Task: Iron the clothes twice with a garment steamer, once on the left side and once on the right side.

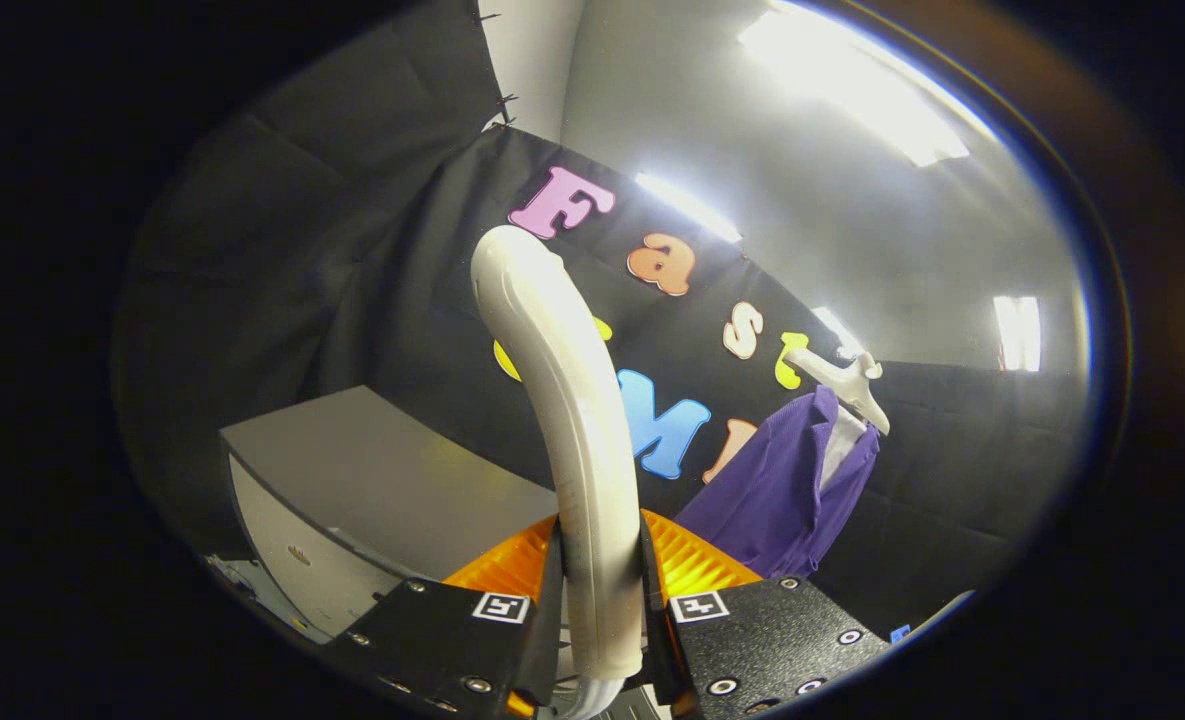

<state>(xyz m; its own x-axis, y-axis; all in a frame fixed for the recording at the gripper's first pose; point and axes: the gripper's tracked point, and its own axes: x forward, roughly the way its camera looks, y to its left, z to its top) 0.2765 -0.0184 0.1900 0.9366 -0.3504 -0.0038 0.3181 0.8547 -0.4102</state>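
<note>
- Gripper (pixel 600 610): both my fingers pinch the steamer handle (pixel 562 400), white and curved, rising between them.
- Purple garment (pixel 777 490): on a white hanger (pixel 845 378) against the booth wall, beyond my fingers, well apart.
- Grey box (pixel 372 470): other side.
- Step: carrying steamer over; 0 of 2 passes apparently begun.
- Next: swing toward the garment, meet its left side.

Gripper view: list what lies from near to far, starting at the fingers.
hand-held gripper shut on the white steamer handle → orange steamer body just ahead of the fingers → purple garment on a white hanger → black cloth wall.
</note>
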